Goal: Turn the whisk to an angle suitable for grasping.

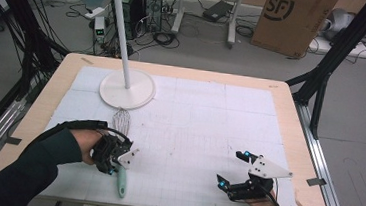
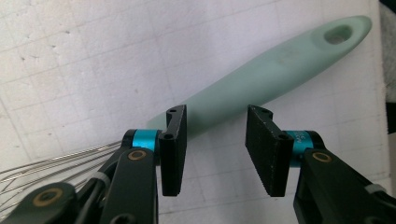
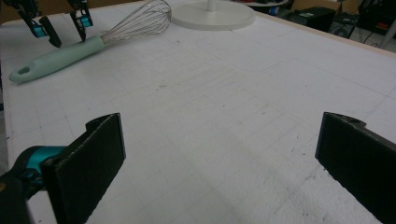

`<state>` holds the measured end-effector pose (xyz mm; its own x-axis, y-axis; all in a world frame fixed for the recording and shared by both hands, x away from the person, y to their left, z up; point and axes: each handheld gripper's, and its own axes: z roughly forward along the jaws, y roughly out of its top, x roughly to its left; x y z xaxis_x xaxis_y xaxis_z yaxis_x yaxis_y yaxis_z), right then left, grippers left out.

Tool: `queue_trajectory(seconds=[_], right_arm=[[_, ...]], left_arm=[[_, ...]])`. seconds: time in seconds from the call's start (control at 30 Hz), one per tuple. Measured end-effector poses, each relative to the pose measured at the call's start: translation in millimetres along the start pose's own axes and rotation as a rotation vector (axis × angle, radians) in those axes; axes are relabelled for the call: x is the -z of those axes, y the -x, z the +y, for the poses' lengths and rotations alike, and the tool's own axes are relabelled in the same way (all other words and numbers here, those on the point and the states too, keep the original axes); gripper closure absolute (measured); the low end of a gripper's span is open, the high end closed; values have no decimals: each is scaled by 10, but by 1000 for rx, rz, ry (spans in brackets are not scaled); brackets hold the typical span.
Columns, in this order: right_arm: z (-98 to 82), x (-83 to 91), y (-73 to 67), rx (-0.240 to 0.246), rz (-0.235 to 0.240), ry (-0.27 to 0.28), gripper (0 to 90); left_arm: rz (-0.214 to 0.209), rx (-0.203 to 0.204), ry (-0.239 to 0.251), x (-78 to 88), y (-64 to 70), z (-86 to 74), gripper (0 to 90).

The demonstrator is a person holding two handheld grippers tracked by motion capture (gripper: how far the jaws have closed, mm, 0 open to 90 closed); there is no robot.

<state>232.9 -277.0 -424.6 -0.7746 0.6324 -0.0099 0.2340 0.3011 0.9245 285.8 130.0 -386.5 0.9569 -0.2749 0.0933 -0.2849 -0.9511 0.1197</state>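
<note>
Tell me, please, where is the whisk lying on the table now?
In the high view the whisk lies on the left side of the white mat, wires toward the round lamp base, with the left tool open over its mint handle.

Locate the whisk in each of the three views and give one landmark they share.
High view: the whisk lies left of centre on the table, wires toward the white round lamp base, mint handle toward the near edge, partly under the left gripper.
Left gripper view: its handle runs diagonally beyond the open jaws, wires at lower left.
Right gripper view: upper left, below the left gripper.
Shared landmark: the mint handle's hanging hole.
</note>
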Motion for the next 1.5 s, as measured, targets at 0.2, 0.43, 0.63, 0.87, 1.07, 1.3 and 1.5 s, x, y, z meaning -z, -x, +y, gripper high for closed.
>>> queue_trajectory(seconds=[0.2,0.43,0.63,0.87,1.07,1.3,1.5], right_arm=[[-2,-15,-7,4,4,-4,4],[-9,-17,-12,2,8,-6,4],[-11,-19,-14,6,11,-11,4],[-12,-17,-14,6,10,-8,4],[-13,-28,-19,6,17,-13,4],[-19,-40,-18,7,16,-16,4],[-19,-36,-21,8,16,-15,4]], left_arm=[[-14,-49,-26,-6,-32,53,546],[-11,-86,-50,-12,-68,74,520],[-14,-130,-66,-22,-97,114,503],[-33,-144,-63,-18,-113,110,475],[-84,-146,-68,-34,-123,87,391],[-83,-181,-93,-61,-120,119,374],[-68,-206,-139,-122,-124,160,366]])
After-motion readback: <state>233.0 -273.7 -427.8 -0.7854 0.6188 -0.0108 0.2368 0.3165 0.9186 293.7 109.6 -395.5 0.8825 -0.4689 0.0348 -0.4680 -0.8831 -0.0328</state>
